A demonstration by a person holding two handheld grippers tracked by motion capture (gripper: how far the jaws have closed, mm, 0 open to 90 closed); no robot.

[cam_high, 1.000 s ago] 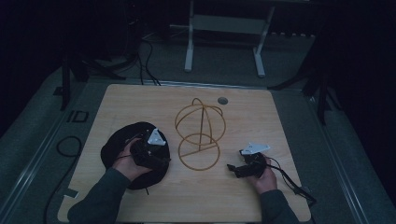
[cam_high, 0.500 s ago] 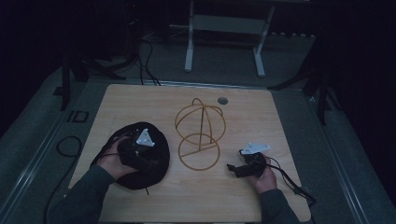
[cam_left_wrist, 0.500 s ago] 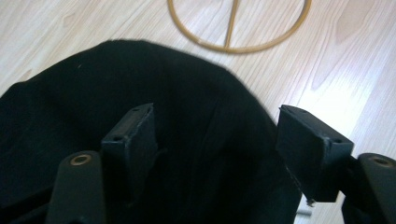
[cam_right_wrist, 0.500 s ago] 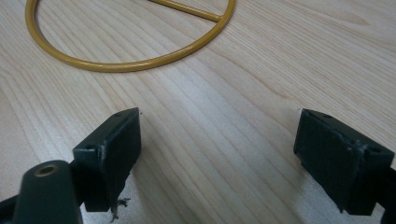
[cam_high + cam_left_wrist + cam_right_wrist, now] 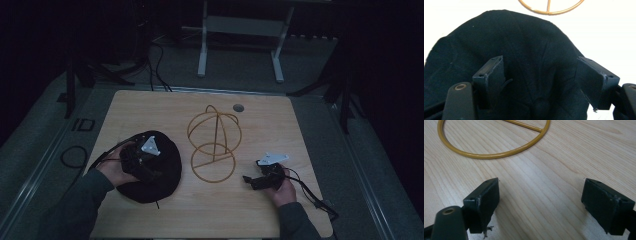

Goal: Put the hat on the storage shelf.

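L gripper (image 5: 541, 80) moved onto black cap (image 5: 159, 170), open.

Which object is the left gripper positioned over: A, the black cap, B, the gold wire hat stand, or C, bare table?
A: the left gripper hangs with its fingers spread wide over the black cap, with the gold wire hat stand off to the side.
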